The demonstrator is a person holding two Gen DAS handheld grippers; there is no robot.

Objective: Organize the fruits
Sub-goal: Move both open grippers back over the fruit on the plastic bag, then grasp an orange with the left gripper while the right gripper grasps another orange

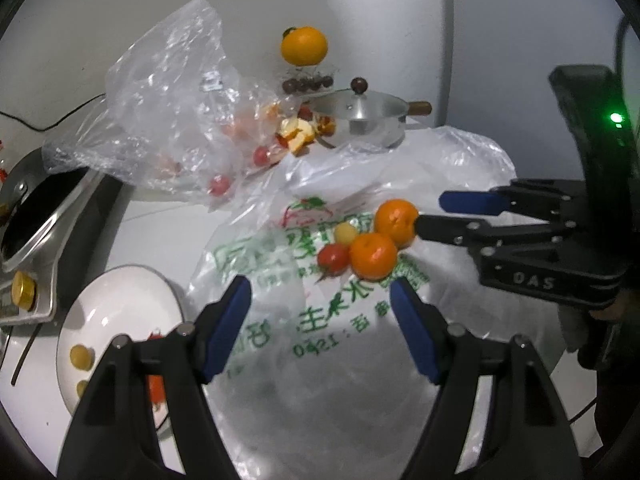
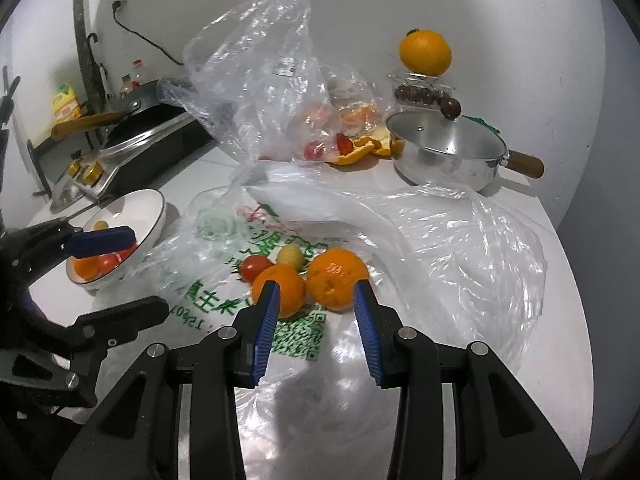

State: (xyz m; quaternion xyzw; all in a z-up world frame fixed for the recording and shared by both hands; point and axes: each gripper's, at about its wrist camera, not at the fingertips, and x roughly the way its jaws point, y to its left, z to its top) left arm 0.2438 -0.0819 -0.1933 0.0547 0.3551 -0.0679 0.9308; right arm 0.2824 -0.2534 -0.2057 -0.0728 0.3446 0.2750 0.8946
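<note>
Two mandarins [image 2: 336, 278] [image 2: 280, 288], a red cherry tomato [image 2: 256, 266] and a yellow one [image 2: 290, 256] lie together on a flat printed plastic bag [image 2: 256, 332]. My right gripper [image 2: 316, 292] hovers just in front of the mandarins, open, its pads pressing on nothing. From the left wrist view it [image 1: 432, 214] comes in from the right, tips beside the far mandarin [image 1: 396, 222]. My left gripper [image 1: 320, 292] stands open and empty short of the near mandarin [image 1: 373, 256]. A white bowl [image 1: 120, 300] at the left holds several small fruits.
A crumpled clear bag [image 1: 160, 112] with tomatoes and orange peel lies behind. A lidded steel pot [image 2: 448, 152] stands at the back right, with an orange [image 2: 425, 52] on a clear box of dark fruits behind it. A stove with a pan [image 2: 140, 128] is at the left.
</note>
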